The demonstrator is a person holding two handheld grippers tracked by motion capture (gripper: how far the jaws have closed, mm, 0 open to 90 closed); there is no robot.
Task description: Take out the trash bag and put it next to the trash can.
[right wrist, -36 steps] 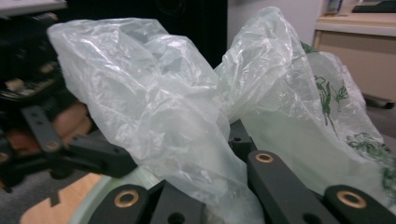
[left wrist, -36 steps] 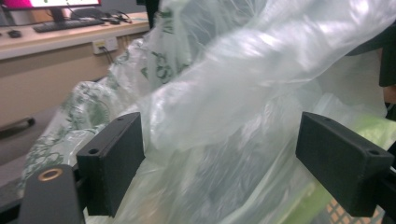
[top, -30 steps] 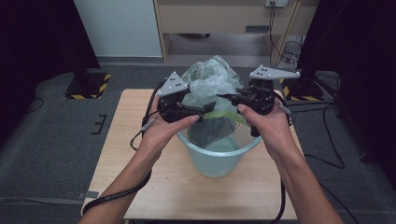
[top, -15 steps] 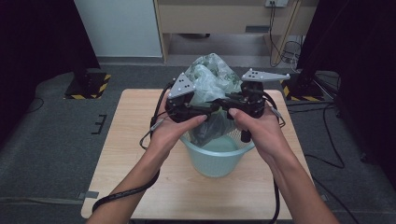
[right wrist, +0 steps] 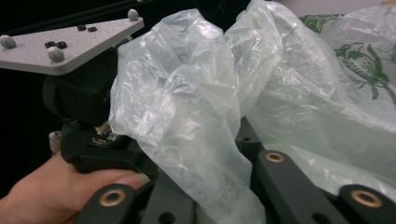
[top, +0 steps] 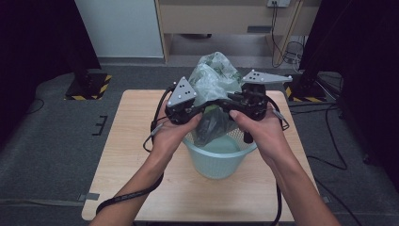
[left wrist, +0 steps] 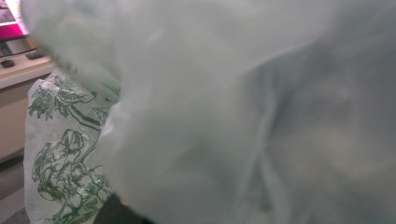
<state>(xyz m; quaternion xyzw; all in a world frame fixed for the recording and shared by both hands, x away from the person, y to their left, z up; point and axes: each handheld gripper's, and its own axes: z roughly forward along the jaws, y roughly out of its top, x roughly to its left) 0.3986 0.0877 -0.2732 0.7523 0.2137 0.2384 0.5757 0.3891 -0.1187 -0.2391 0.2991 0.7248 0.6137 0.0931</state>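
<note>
Pale wood tabletop (top: 141, 188) carries a light blue plastic basket (top: 219, 162) near its middle. Just above the basket, the left gripper (top: 200, 109) has just clamped shut on a crumpled translucent plastic bag with green print (top: 214, 82); the right gripper (top: 225, 106), jaws easing apart, has film between them. Beyond stand black cables (top: 287, 47).
</note>
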